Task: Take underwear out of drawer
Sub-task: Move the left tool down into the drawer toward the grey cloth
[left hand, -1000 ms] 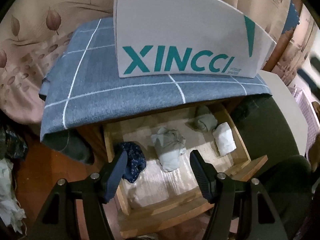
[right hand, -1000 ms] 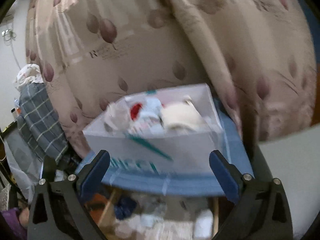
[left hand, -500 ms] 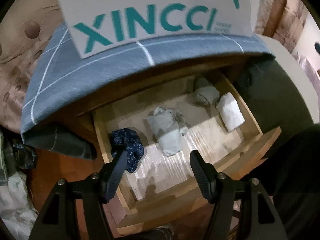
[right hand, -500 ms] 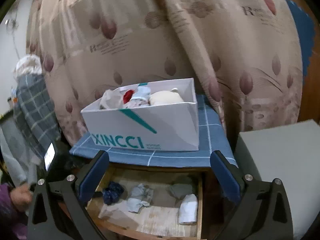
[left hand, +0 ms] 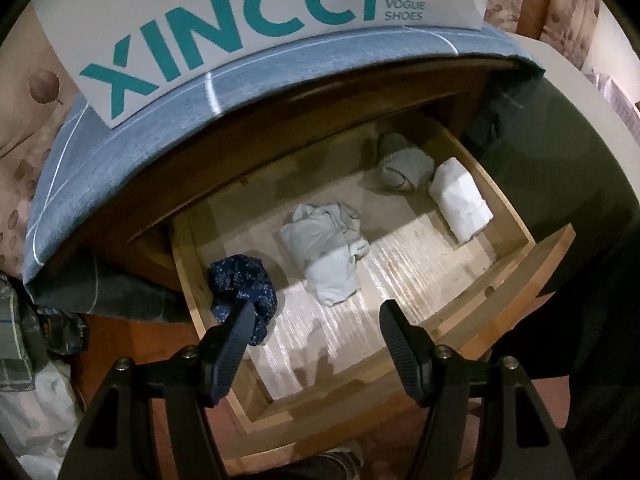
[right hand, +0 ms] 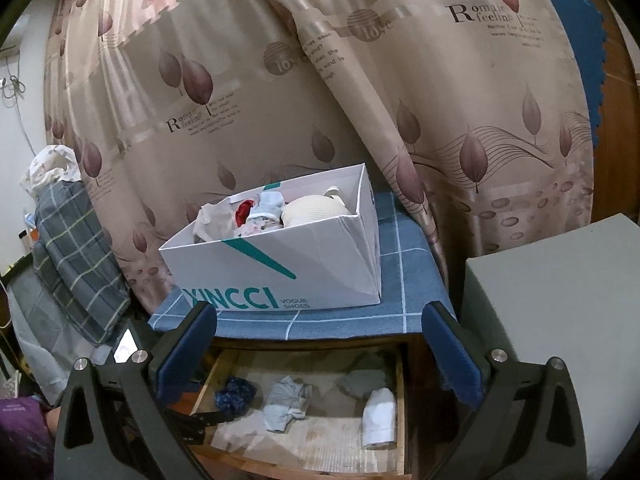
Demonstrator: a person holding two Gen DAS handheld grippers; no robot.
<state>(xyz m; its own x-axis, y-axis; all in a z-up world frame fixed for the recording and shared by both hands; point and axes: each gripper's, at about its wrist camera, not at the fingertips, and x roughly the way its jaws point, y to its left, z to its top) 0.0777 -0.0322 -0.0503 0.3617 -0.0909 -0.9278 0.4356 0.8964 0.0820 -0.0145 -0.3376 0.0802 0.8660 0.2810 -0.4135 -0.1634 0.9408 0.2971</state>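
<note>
Our left gripper, jaws wide, hangs over the open drawer near grey underwear; right gripper also wide.

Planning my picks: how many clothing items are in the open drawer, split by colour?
Dark blue patterned bundle: 1
Light grey bundle: 1
Darker grey bundle: 1
White folded piece: 1
Total: 4 in the drawer
</note>
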